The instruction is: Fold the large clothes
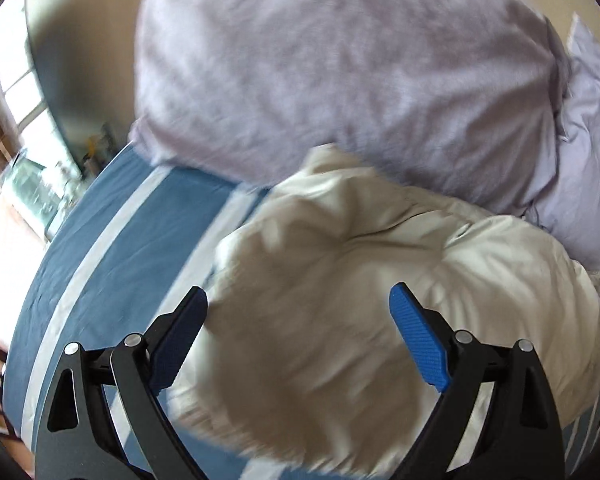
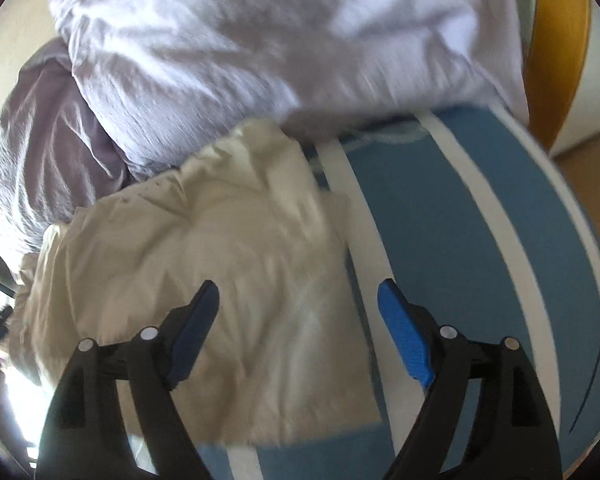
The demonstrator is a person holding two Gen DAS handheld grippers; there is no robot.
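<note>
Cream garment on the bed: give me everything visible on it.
The cream garment is a soft, wrinkled cloth, seemingly thin woven fabric, lying bunched and roughly folded on the blue bedsheet with white stripes. Its far edge sits against the lilac duvet. A collar-like fold and small dots, possibly buttons, show near the far end in the right wrist view; blur hides detail. Neither open gripper holds it.

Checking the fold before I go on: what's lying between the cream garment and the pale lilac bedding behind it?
Nothing: the cream garment runs straight up to the lilac bedding, its far edge meeting it. Both wrist views show this; whether it tucks underneath is unclear.
</note>
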